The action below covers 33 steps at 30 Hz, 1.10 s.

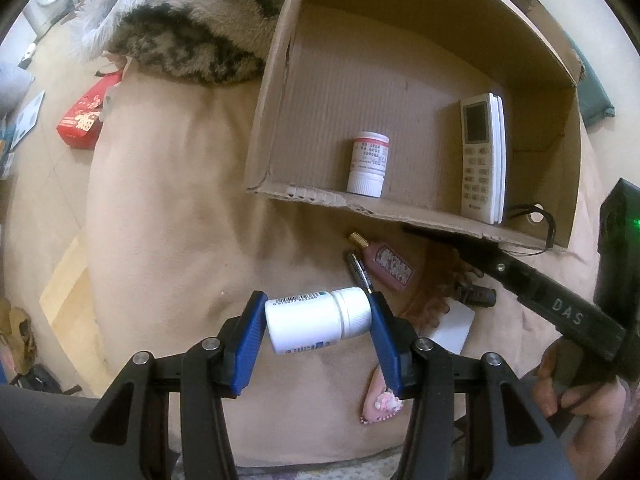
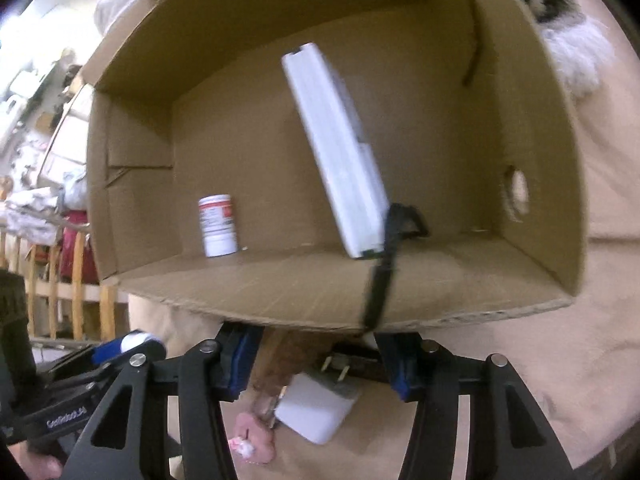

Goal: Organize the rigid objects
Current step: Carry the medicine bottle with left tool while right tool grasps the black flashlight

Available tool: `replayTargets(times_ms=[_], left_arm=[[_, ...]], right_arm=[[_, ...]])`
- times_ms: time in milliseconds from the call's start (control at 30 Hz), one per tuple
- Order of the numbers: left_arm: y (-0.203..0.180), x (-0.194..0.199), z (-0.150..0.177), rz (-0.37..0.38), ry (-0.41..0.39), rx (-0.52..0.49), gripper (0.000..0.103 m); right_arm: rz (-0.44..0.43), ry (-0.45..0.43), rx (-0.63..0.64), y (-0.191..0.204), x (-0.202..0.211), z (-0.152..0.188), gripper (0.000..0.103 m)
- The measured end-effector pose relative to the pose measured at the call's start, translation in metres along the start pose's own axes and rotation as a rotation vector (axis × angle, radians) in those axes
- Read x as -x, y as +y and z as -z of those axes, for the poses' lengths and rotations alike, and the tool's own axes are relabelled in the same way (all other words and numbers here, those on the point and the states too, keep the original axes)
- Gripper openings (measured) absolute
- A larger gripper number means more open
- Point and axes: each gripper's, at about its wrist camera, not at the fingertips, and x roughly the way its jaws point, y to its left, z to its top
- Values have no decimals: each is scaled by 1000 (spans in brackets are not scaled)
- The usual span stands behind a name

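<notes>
My left gripper [image 1: 318, 320] is shut on a white pill bottle [image 1: 316, 320], held sideways above the beige cover in front of the cardboard box [image 1: 280, 92]. Inside the box a red-labelled pill bottle [image 1: 367, 162] stands and a white remote [image 1: 482, 156] leans against the back; both show in the right wrist view, the bottle [image 2: 218, 225] and the remote [image 2: 340, 152]. My right gripper [image 2: 316, 356] is open and empty just below the box's front edge [image 2: 280, 300], above a white charger plug [image 2: 318, 408]. A black strap [image 2: 382, 276] hangs over that edge.
On the cover in front of the box lie a pink tube [image 1: 386, 264], a pen [image 1: 360, 272], a brown comb-like item [image 1: 430, 300] and a pink hair clip [image 1: 380, 400]. A furry coat [image 1: 180, 28] lies left of the box. A red packet [image 1: 84, 118] lies on the floor.
</notes>
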Motion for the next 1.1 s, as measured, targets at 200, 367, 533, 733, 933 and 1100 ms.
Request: replayTargets(times_ms=[200, 367, 533, 733, 933, 1100], left_arm=[[0, -7, 0, -22, 6, 8, 47], [5, -10, -1, -29, 9, 18, 47], [4, -10, -2, -41, -1, 11, 47], [-5, 5, 0, -80, -73, -35, 47], [-12, 11, 2, -107, -101, -78, 47], [-11, 18, 2, -128, -129, -82, 47]], right_arm=[[-42, -16, -2, -3, -13, -8, 39], [-49, -37, 17, 2, -20, -6, 33], [-47, -77, 39, 7, -10, 0, 21], [-91, -101, 64, 11, 18, 11, 20], [-108, -105, 135, 28, 50, 11, 20], [-132, -104, 185, 39, 69, 12, 20]])
